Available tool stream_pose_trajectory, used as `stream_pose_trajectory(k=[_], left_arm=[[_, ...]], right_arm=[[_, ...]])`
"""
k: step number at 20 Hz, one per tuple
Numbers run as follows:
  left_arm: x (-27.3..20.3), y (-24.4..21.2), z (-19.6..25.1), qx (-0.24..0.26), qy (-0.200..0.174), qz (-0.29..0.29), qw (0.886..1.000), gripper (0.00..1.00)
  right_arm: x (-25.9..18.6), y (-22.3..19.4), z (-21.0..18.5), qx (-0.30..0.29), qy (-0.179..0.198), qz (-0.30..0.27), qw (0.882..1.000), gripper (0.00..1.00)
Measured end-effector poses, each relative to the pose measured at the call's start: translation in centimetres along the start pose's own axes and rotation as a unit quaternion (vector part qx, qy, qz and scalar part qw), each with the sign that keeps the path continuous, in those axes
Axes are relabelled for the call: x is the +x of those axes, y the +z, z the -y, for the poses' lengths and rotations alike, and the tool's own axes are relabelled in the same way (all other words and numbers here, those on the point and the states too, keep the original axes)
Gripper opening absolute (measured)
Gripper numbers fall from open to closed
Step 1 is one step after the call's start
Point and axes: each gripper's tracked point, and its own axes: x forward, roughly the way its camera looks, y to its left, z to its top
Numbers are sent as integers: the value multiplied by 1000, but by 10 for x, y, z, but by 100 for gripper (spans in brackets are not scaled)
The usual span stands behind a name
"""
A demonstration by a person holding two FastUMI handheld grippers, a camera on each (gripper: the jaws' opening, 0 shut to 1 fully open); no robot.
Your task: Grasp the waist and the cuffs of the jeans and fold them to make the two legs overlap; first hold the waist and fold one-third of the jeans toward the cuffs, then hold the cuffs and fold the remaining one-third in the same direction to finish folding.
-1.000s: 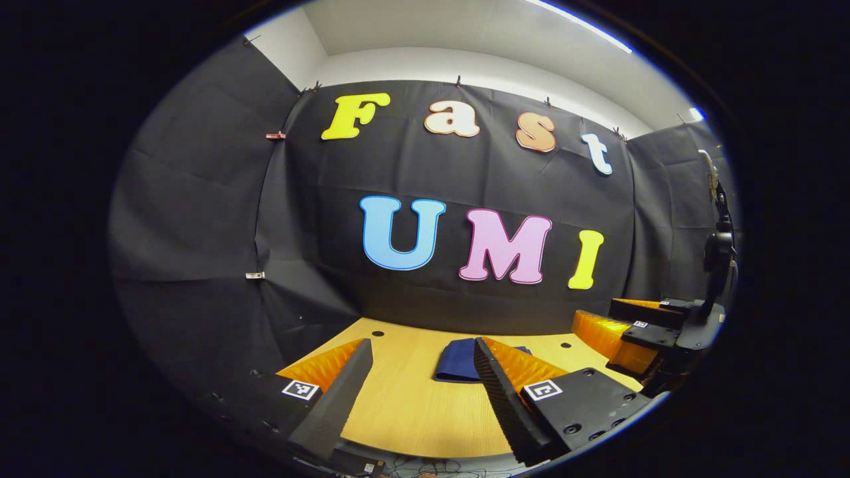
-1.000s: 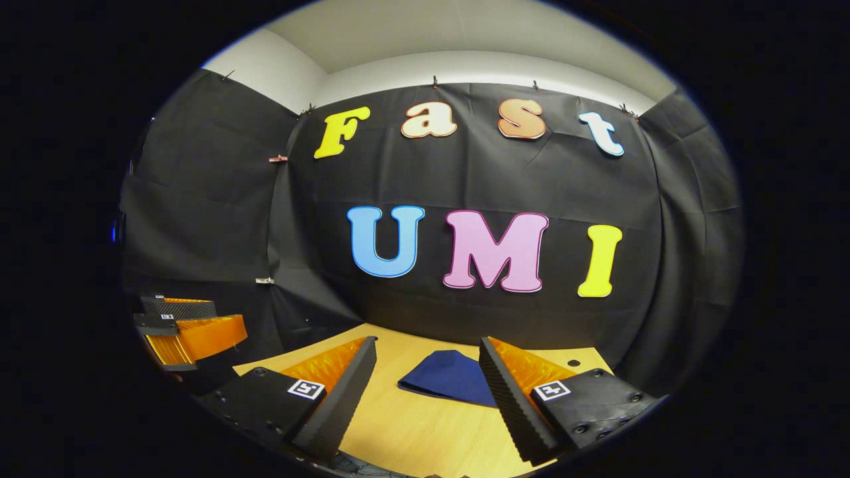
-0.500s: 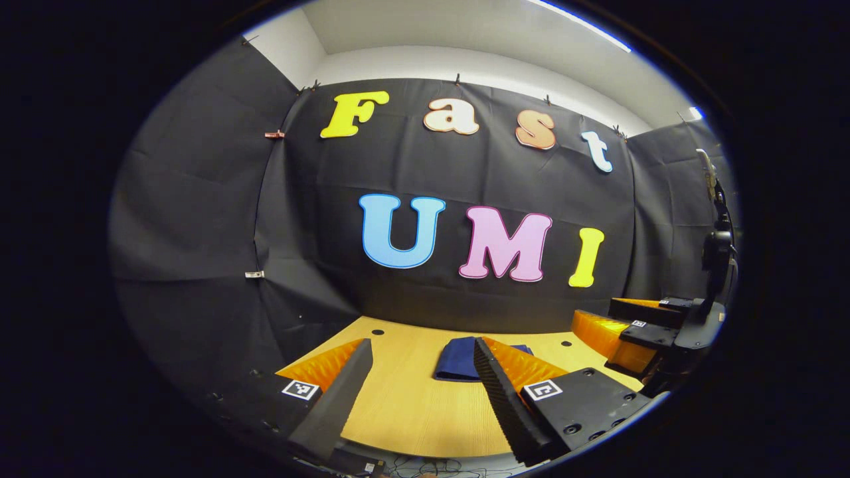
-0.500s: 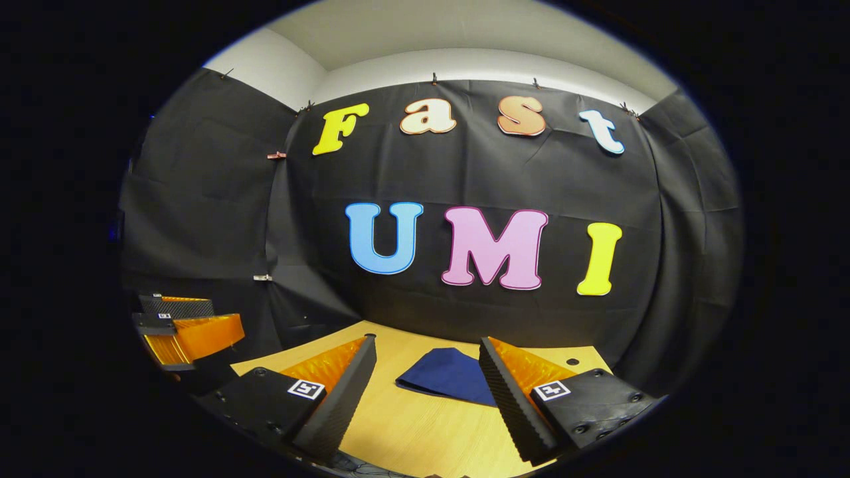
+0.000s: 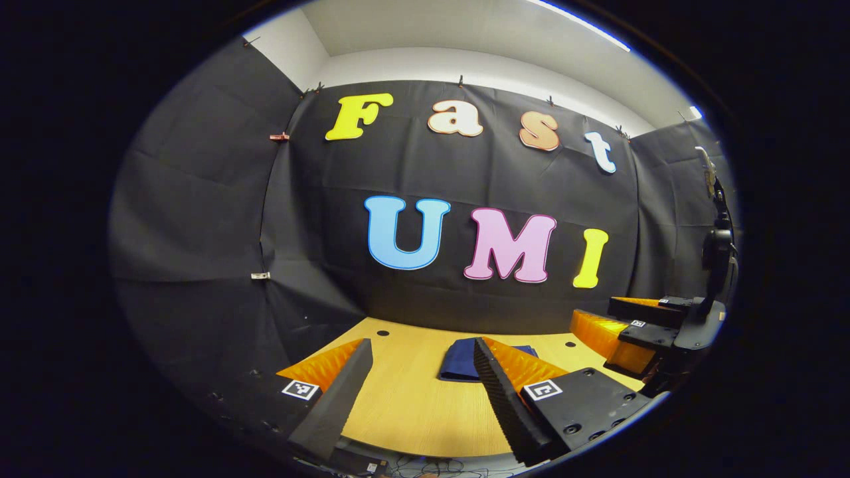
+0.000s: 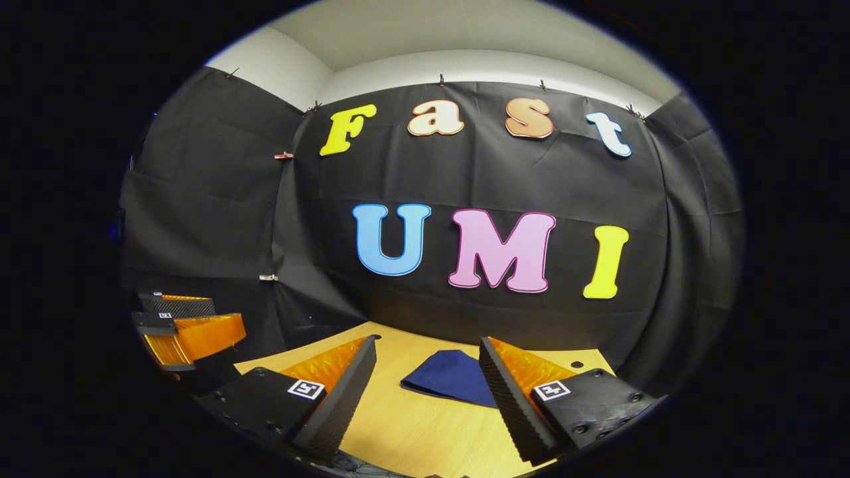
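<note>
While both my tools hang above the near edge of the table [image 5: 405,411], neither one holds anything. My left gripper [image 5: 418,378] has its fingers spread wide apart with only bare wood between them, and my right gripper [image 6: 425,382] is spread just as wide. The jeans [image 6: 448,378] lie as a small, flat, dark blue bundle toward the far edge of the table, well apart from both tools. In the left gripper view the bundle [image 5: 459,362] is partly hidden behind my own right-hand finger, and the other gripper sits off beyond the table's right edge.

Judging by how compact the bundle looks, the folding seems finished, or close to it; I cannot tell how many layers are stacked.

The risk now is undoing that. If I bring either tool forward low, a spread finger could catch the top layer and drag it open. Denim is stiff, so a loose top fold might also spring back. I cannot tell from here whether its edges line up.
</note>
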Motion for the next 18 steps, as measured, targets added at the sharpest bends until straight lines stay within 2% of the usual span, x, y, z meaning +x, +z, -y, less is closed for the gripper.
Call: stream_pose_trajectory(k=[6,7,8,18], left_arm=[[-8,3,1,12,3,7,1000,96],[-10,4,-1,13,6,8,1000,96],[-12,5,-3,12,8,9,1000,96],[-18,5,-3,6,14,7,1000,96]], right_arm=[[2,2,-9,0,11,2,1000,98],[3,1,-12,1,14,3,1000,93],[3,1,-13,1,15,4,1000,98],[-3,2,-9,1,12,6,1000,97]])
